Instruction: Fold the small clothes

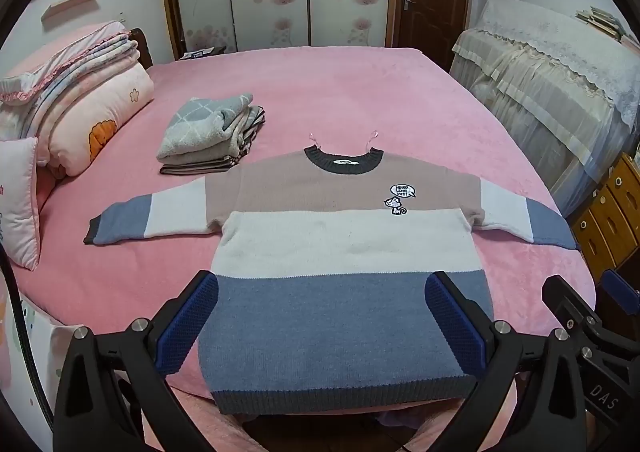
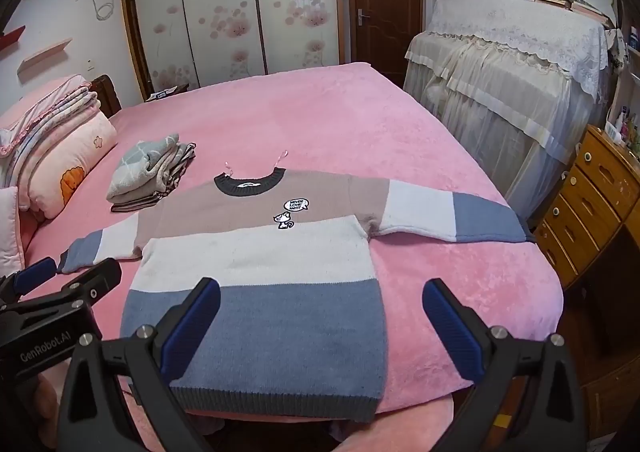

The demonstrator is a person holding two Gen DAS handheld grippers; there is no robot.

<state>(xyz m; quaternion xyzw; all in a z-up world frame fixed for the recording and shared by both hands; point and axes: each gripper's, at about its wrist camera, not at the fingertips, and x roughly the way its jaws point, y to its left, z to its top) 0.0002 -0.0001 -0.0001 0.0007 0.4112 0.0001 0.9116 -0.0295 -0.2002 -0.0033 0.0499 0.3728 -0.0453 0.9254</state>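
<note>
A small striped sweater [image 1: 344, 244] lies flat and face up on the pink bed [image 1: 320, 92], sleeves spread to both sides, dark collar at the far end, hem at the near edge. It also shows in the right wrist view [image 2: 256, 260]. My left gripper [image 1: 322, 294] is open and empty, hovering above the blue band near the hem. My right gripper [image 2: 322, 298] is open and empty above the sweater's lower right corner. Each gripper shows at the edge of the other's view: the right one [image 1: 592, 312], the left one [image 2: 60, 284].
A stack of folded clothes [image 1: 212, 132] sits on the bed beyond the left sleeve. Folded quilts and pillows [image 1: 72, 108] lie at the left. A lace-covered piece of furniture [image 2: 508, 68] and a wooden drawer chest [image 2: 592, 204] stand right of the bed.
</note>
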